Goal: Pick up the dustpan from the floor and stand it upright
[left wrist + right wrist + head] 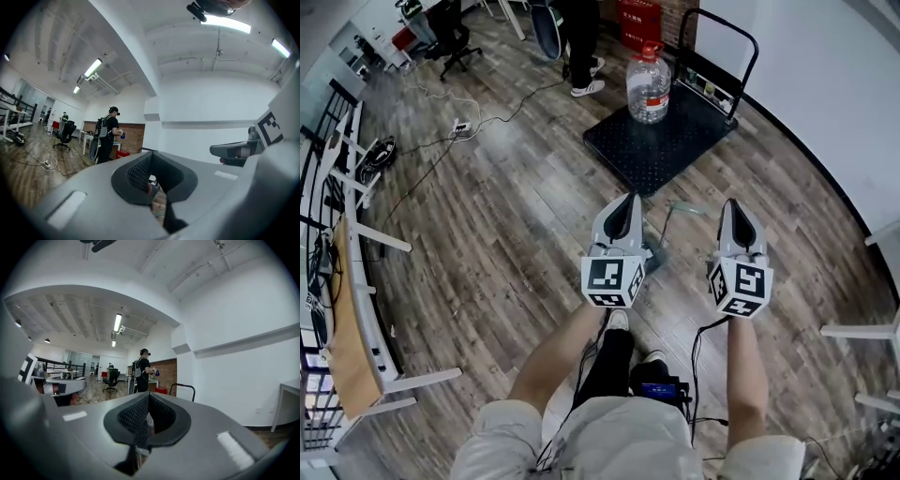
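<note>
Both claws are clenched on nothing. The left gripper (625,200) and right gripper (733,202) are held level, side by side, and the dustpan (657,250) lies on the wooden floor (506,216) below, between them. A clear, red-capped water bottle (649,86) stands on the black platform cart (652,150) — how full it is cannot be told.

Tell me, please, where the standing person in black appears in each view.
Head view: person at top centre, legs only.
Left gripper view: person left of centre, far off.
Right gripper view: person near centre.
Shared landmark: the red box beside them.
</note>
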Tool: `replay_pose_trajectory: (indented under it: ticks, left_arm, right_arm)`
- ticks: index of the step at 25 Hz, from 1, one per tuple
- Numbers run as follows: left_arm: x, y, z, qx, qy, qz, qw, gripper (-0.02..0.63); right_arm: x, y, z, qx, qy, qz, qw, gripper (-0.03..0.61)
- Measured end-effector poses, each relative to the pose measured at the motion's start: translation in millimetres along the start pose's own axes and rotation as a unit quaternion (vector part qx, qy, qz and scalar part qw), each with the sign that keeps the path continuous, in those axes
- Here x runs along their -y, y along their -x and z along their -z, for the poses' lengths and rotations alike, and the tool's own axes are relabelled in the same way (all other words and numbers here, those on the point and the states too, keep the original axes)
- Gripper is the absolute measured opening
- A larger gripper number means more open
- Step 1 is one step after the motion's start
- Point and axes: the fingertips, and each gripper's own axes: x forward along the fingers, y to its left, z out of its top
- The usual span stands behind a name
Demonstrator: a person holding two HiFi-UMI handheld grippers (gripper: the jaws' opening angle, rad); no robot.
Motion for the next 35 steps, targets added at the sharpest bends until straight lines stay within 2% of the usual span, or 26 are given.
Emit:
replay_pose_trajectory:
  ticks: [3,7,11,16,20,23,31,35]
  left_arm:
    - [37.4,23.4,-67.4,-0.002,0.012,-0.003,0.9999,0.020]
    - [98.9,85.6,-118.9,-0.005,0.016,-0.009,0.9998,0.020]
    - [146.2,144.0,-146.9,-0.010,0.029,-0.025,0.9992,0.020]
    - [188.3,208.8,-151.4,-0.016,0.027,-0.039,0.9987,0.020]
    - [197.1,231.5,-152.3,-0.025,0.027,-0.035,0.9987,0.020]
    - [201.0,242.4,-158.9,-0.025,0.026,-0.028,0.9989,0.020]
    - [166.0,277.5,-197.4,-0.009,-0.004,-0.006,0.9999,0.020]
    - [145.9,291.6,-178.0,-0.013,0.003,0.002,0.9999,0.020]
  right_arm:
    - [16.1,46.0,-69.0,0.009,-0.008,0.005,1.000,0.006]
    - [33.1,138.3,-119.0,0.026,-0.016,0.005,1.000,0.006]
    - [40.9,212.8,-147.1,0.031,-0.019,-0.003,0.999,0.006]
    - [38.2,285.7,-150.2,0.032,-0.015,-0.013,0.999,0.006]
    - [32.8,309.0,-152.3,0.029,0.006,-0.007,1.000,0.006]
    - [31.1,323.1,-157.3,0.027,-0.005,-0.004,1.000,0.006]
    - [-25.5,339.7,-182.9,0.030,-0.028,-0.007,0.999,0.006]
    - [-54.6,338.9,-162.1,0.027,-0.028,-0.001,0.999,0.006]
